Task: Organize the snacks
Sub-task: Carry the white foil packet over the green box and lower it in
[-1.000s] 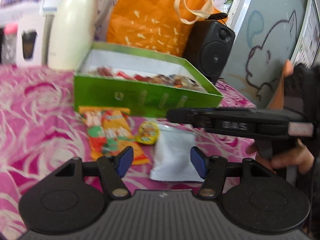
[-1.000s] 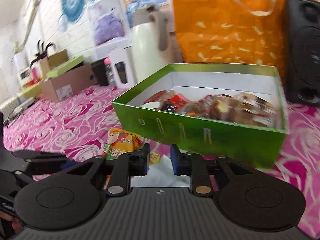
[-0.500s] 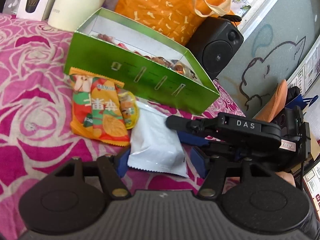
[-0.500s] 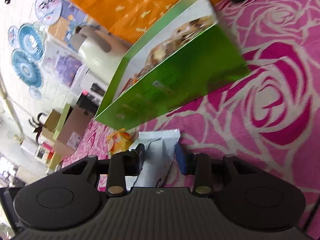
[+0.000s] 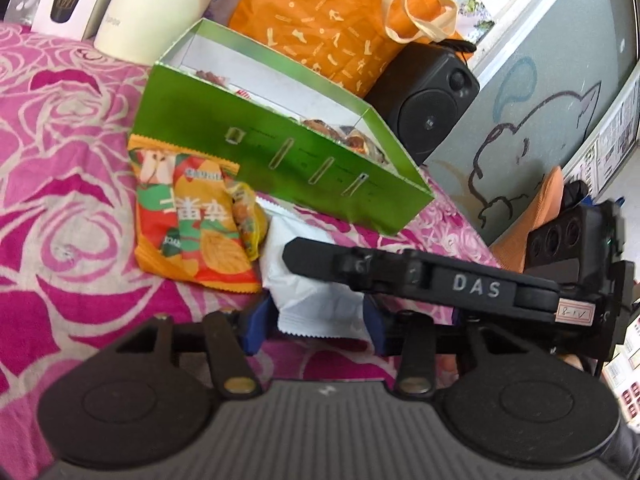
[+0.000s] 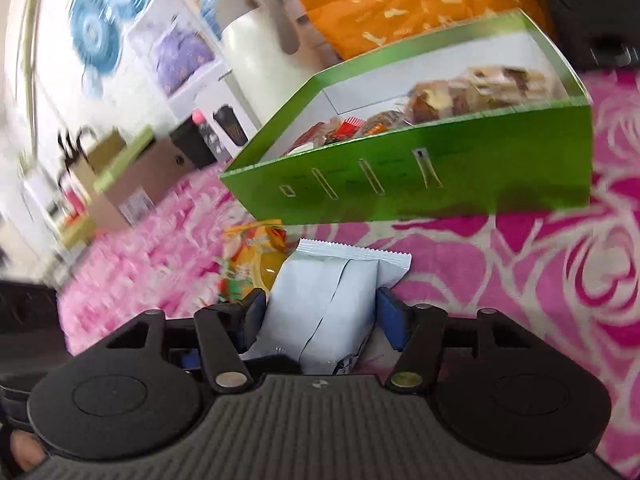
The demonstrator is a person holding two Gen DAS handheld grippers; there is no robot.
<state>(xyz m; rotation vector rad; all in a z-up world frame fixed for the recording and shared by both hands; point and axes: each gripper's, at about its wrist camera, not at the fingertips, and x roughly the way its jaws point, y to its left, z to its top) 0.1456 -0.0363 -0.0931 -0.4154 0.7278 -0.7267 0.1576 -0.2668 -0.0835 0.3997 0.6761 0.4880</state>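
Note:
A white packet (image 5: 316, 300) lies on the pink rose cloth (image 5: 60, 160) in front of the open green box (image 5: 280, 160). My left gripper (image 5: 317, 324) is closing, and its blue pads press the packet's near end from both sides. One black finger (image 5: 360, 272) of the right gripper crosses over the packet. In the right wrist view the white packet (image 6: 328, 300) sits between the widening jaws of my right gripper (image 6: 322, 312), which are opening. An orange snack bag (image 5: 192, 224) and a small yellow packet (image 5: 248, 216) lie left of it. The green box (image 6: 440, 176) holds several wrapped snacks.
Behind the box stand a white thermos jug (image 5: 160, 4), an orange tote bag (image 5: 332, 28) and a black speaker (image 5: 428, 100). Cardboard boxes (image 6: 124, 184) sit at the cloth's far left. A grey painted wall panel (image 5: 540, 100) closes the right side.
The left pads have drawn in onto the white packet. The right jaws have spread wide around it, and the right view has rolled back toward level.

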